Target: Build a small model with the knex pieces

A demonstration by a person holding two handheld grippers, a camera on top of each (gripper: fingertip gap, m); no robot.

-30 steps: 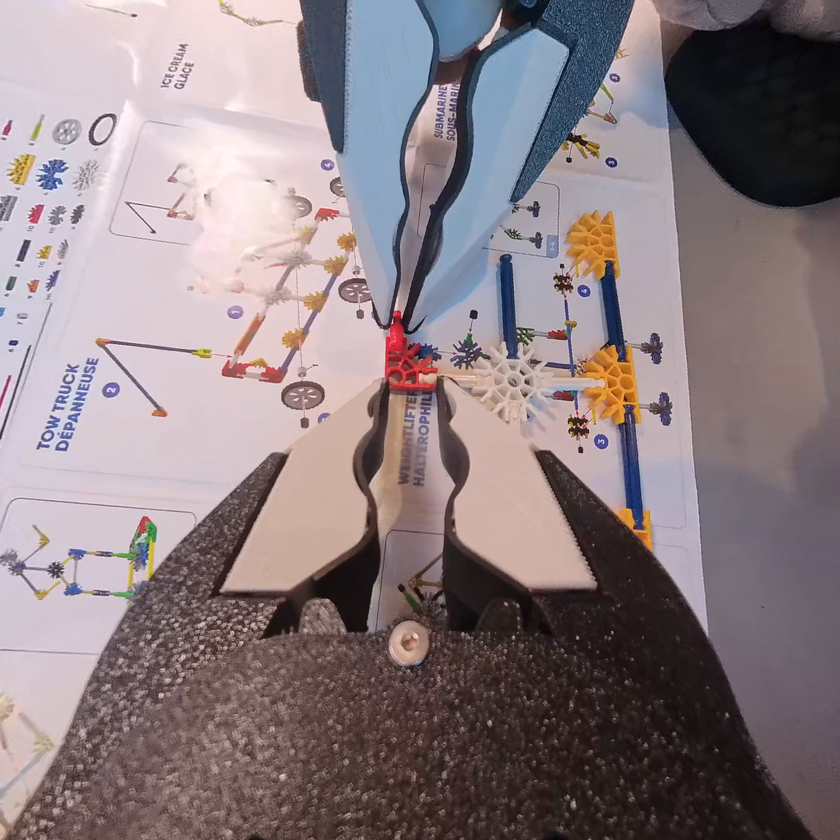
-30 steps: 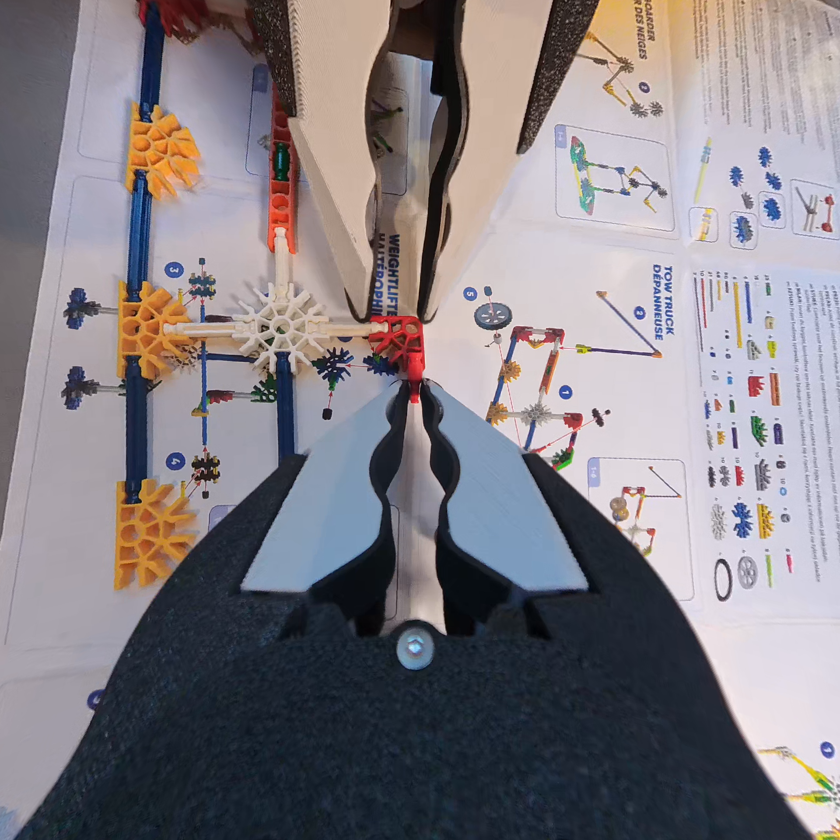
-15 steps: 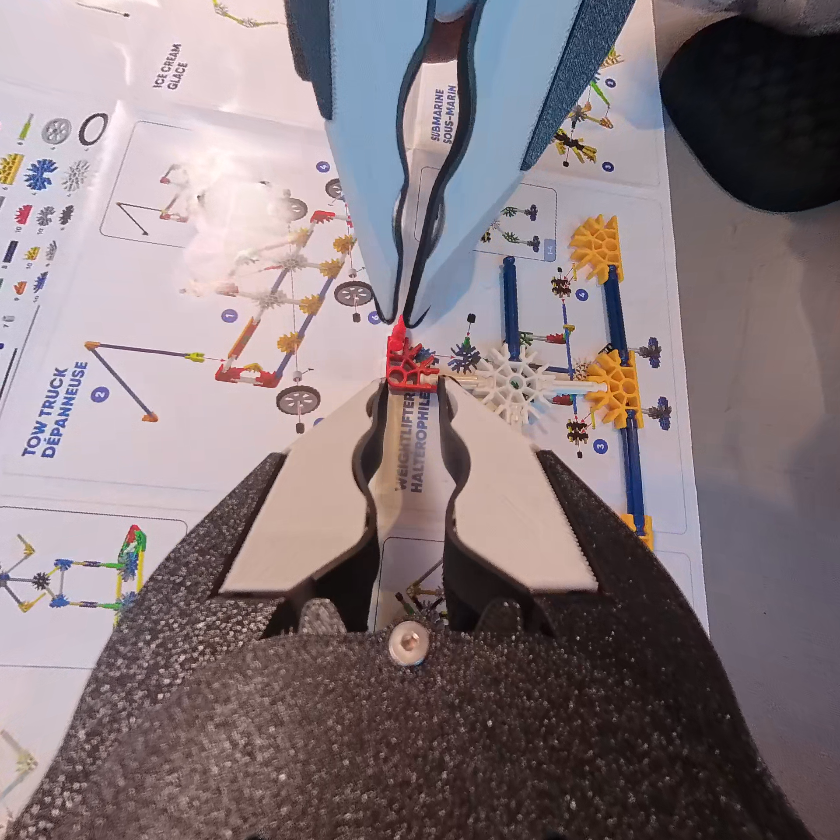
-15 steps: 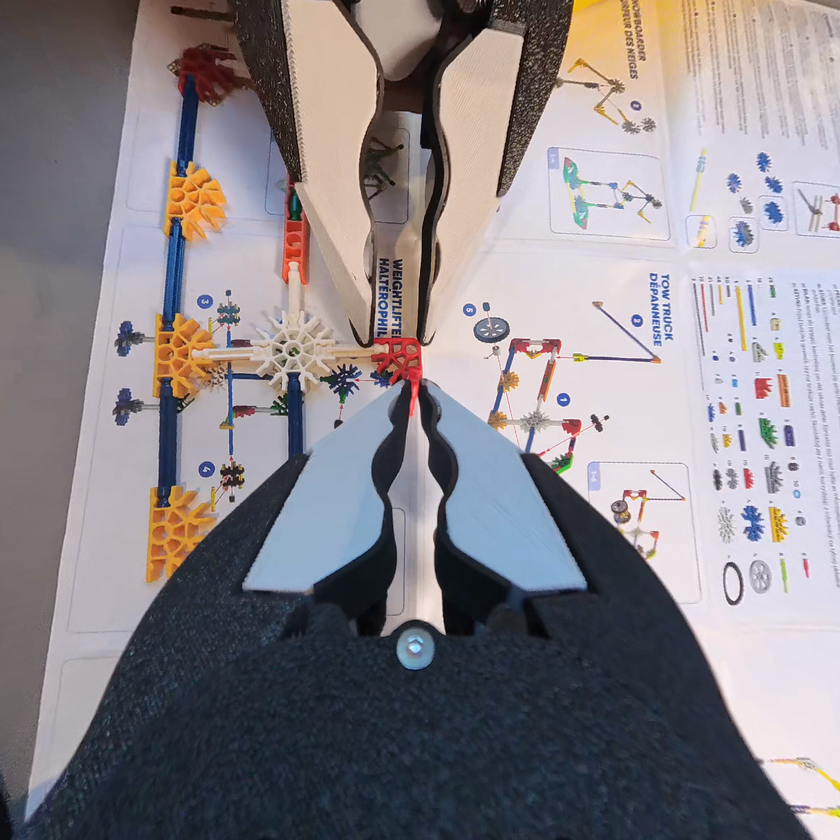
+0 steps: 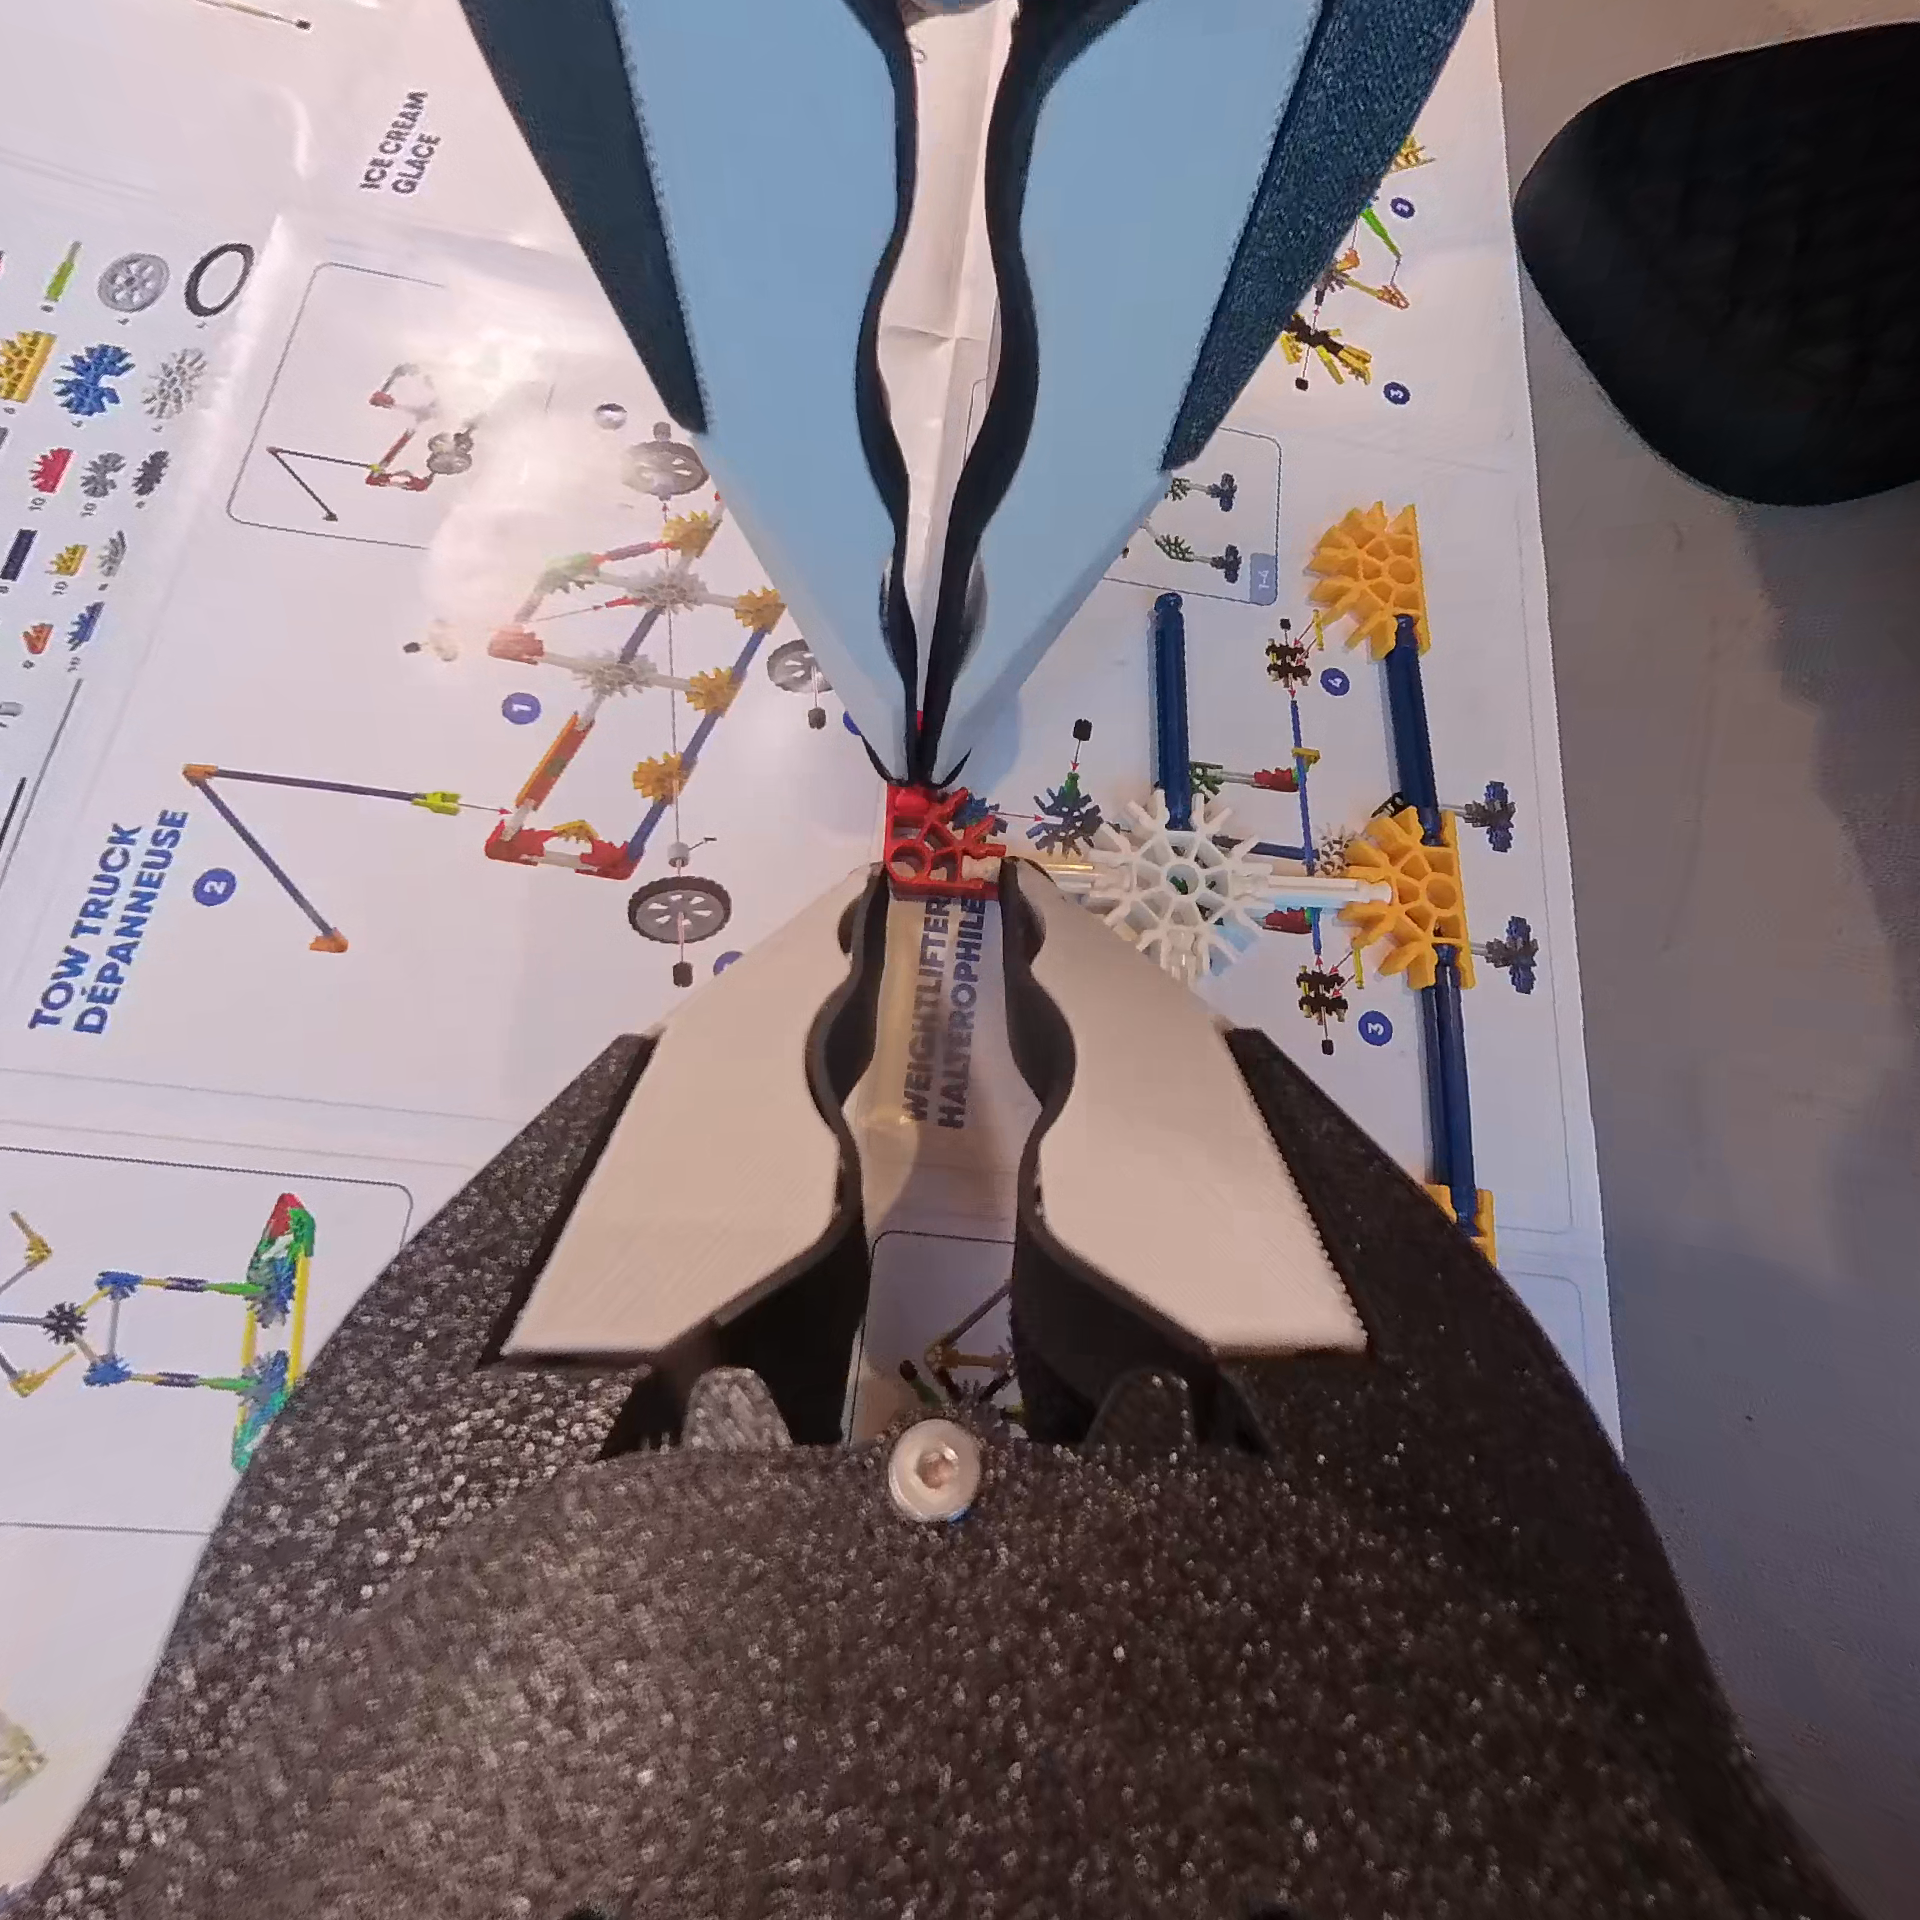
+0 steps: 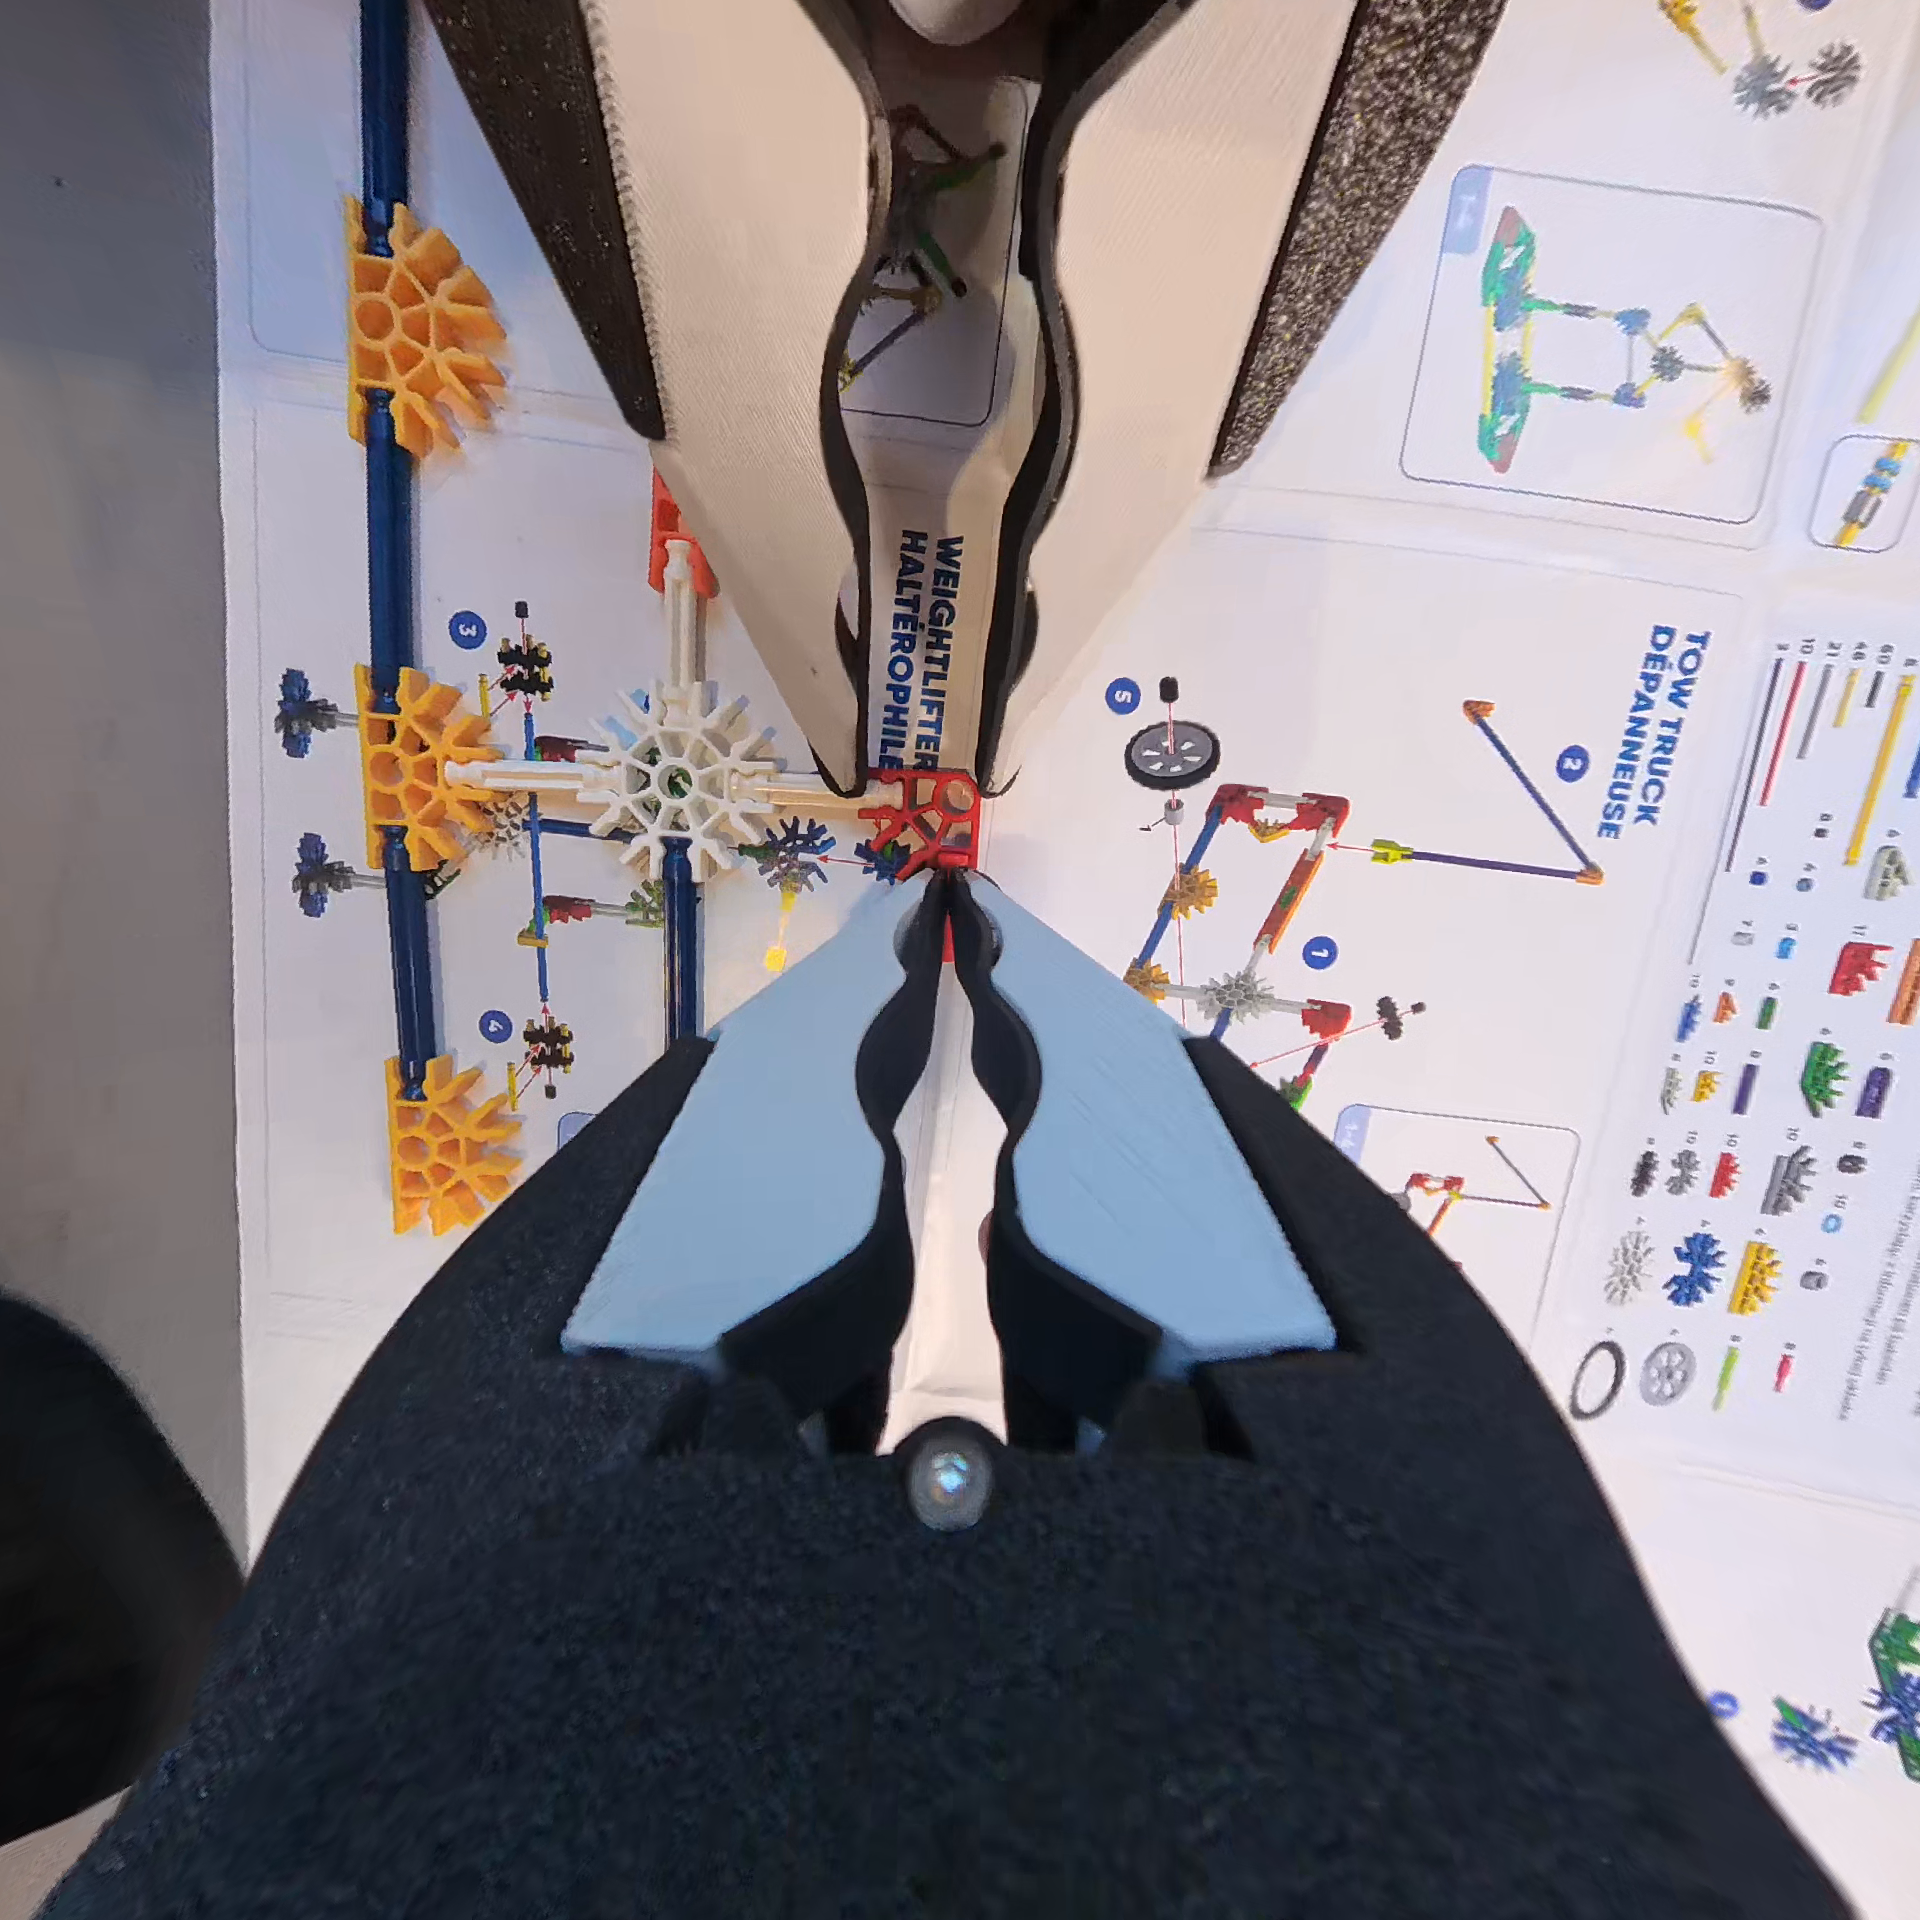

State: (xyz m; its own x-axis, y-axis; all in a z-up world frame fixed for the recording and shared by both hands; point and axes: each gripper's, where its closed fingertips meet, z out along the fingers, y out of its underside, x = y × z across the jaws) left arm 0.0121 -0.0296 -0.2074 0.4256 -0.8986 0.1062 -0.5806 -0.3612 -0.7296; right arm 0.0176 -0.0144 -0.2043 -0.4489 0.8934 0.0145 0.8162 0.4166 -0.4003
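Observation:
A red corner connector (image 5: 940, 852) lies on a printed instruction sheet (image 5: 343, 1049), joined by a white rod to a white snowflake connector (image 5: 1179, 883). My left gripper (image 5: 943, 885), with grey-white fingers, is shut on the red connector from its near side. My right gripper (image 5: 921, 767), with light-blue fingers, comes in from the far side, tips against the connector. In the right wrist view my right gripper (image 6: 948, 883) is shut on a thin red rod (image 6: 948, 940) that meets the red connector (image 6: 928, 821). The left gripper (image 6: 925, 787) grips the connector's far edge.
The white snowflake connector (image 6: 675, 784) links to a yellow connector (image 6: 416, 764) on a long blue rod (image 6: 390, 540) with other yellow connectors. An orange piece (image 6: 665, 530) sits on another white rod. A dark rounded object (image 5: 1745, 260) lies off the sheet on the grey surface. The tips of both grippers are at nearly the same place. Left tips and right tips are each some 25 cm from the dark rounded object (image 5: 1745, 260).
The right gripper has pushed toward the red connector, so the red rod's free tip no longer shows between them. Both grippers have come lower to the sheet. The left gripper still holds the connector.

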